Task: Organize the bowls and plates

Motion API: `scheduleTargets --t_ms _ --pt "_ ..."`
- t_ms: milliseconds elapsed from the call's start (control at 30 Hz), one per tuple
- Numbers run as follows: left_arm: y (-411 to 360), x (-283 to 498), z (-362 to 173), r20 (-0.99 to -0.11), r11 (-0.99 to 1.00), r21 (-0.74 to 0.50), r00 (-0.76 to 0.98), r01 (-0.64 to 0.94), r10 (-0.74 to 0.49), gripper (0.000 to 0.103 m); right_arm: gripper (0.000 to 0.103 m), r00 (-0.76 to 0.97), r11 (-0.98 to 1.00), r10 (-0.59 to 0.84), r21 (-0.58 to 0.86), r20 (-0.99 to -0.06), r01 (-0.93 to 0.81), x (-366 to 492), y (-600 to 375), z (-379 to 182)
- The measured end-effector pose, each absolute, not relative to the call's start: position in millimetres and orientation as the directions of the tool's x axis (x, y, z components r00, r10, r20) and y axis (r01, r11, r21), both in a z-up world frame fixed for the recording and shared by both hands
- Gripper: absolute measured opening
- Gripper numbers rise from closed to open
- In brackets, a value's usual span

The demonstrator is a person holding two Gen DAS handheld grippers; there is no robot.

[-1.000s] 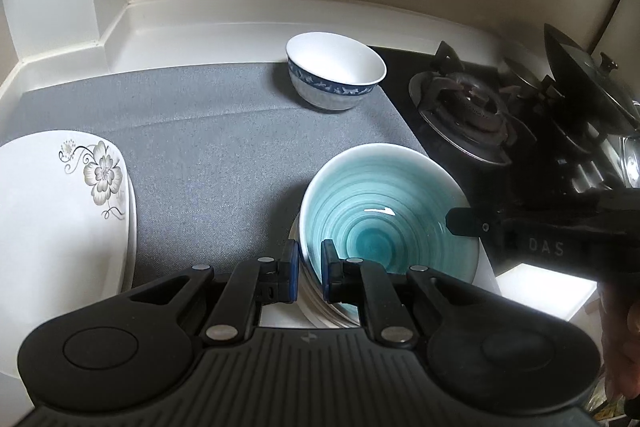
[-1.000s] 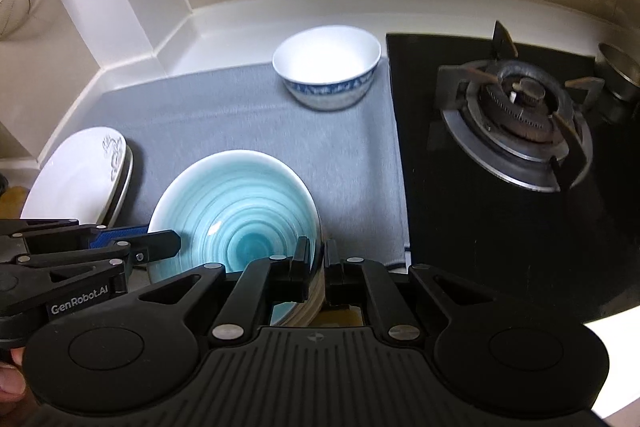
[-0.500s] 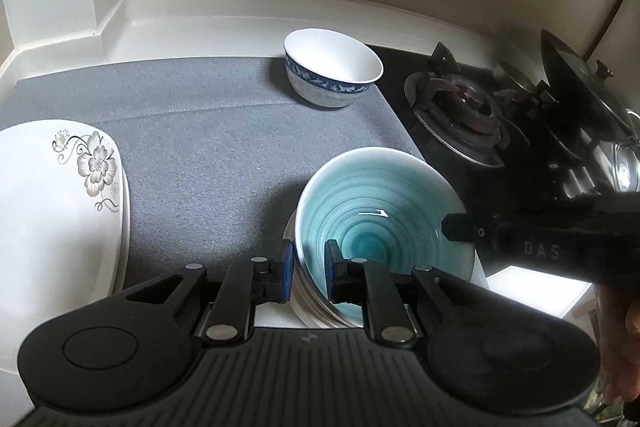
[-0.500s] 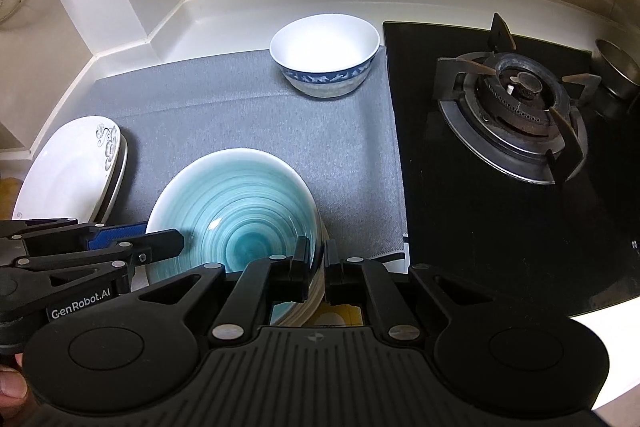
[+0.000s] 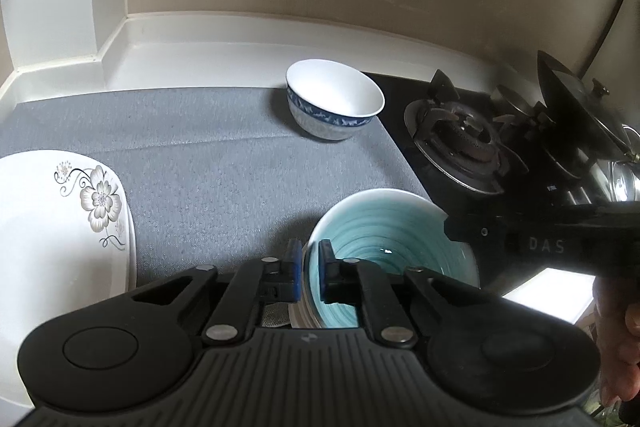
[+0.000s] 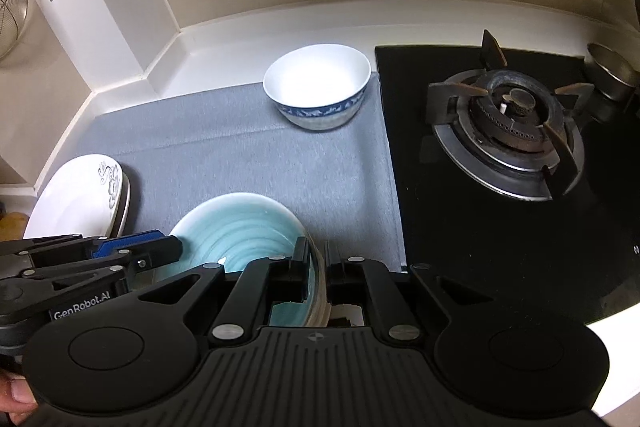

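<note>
Grey mat [image 6: 240,147] on tabletop; gas hob [image 6: 508,131] right. Flower plates [image 5: 60,227] left. Teal bowl stack [image 5: 384,239] at front edge, both tools clenched on opposite rims: left tool [image 5: 309,269], right tool [image 6: 318,269]. Risk: uneven lift tips stack, lower bowls slip. Blue-banded bowl [image 6: 318,87] far back.

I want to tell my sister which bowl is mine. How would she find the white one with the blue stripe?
Start at the gas stove and look just left of it, onto the grey mat. The bowl stands alone at the mat's far corner. It is small, deep and plain white inside with a blue patterned band outside, unlike the teal bowl near the front or the flowered plates.
</note>
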State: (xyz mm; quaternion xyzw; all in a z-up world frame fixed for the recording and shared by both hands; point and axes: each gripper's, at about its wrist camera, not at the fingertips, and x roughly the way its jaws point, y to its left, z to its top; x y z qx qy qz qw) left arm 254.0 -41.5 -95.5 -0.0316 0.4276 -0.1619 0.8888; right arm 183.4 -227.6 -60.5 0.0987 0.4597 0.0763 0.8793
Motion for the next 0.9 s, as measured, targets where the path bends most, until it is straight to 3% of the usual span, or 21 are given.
scheduleTargets --t_ms 300,500,900 --pt "-36 256 -103 -0.768 0.94 -0.24 0.544 0.242 -0.336 0.004 0.006 0.562 0.983 0.182 0.171 -0.807 -0.073 189 -216 -59" --pt "-34 257 -101 -0.764 0.936 -0.252 0.543 0.247 -0.349 0.004 0.006 0.505 0.977 0.193 0.214 -0.841 -0.016 201 -221 -59" --pt "-30 261 -98 -0.753 0.929 -0.269 0.546 0.255 -0.368 0.006 0.006 0.437 0.985 0.166 0.167 -0.884 -0.036 211 -213 -62"
